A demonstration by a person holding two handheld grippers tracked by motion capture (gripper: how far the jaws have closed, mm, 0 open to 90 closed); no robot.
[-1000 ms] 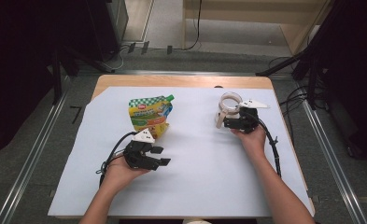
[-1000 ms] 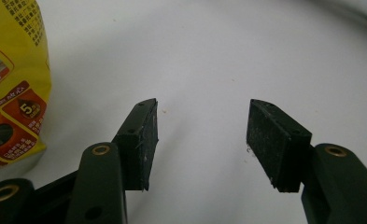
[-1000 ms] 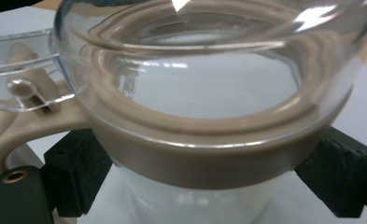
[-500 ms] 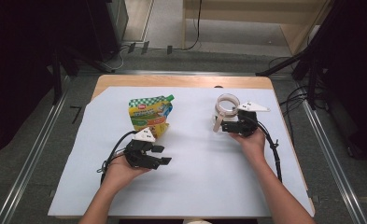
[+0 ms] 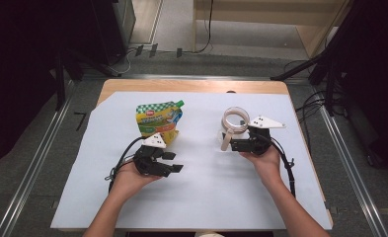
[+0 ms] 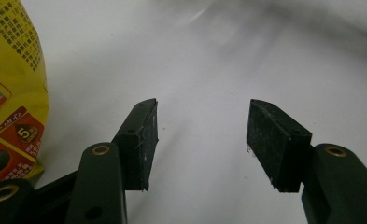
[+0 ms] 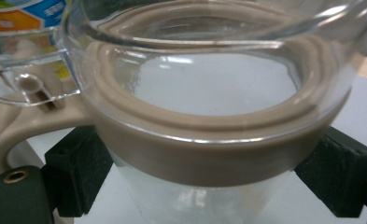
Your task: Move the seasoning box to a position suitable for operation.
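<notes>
The right hand-held gripper (image 5: pixel 238 144) is clamped on the glass jug (image 5: pixel 234 123) at three o'clock on the desk (image 5: pixel 201 197), below its beige collar so it can't slip; the left hand-held gripper (image 5: pixel 173 162) rests apart and empty at six o'clock of the pouch (image 5: pixel 160 120)

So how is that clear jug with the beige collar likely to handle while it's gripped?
The clear jug looks empty, so probably light. Its walls look smooth and glossy, so it may slip; the right gripper clamps just under the beige collar, which should catch. The side handle could make it twist. If glass, it is fragile.
</notes>
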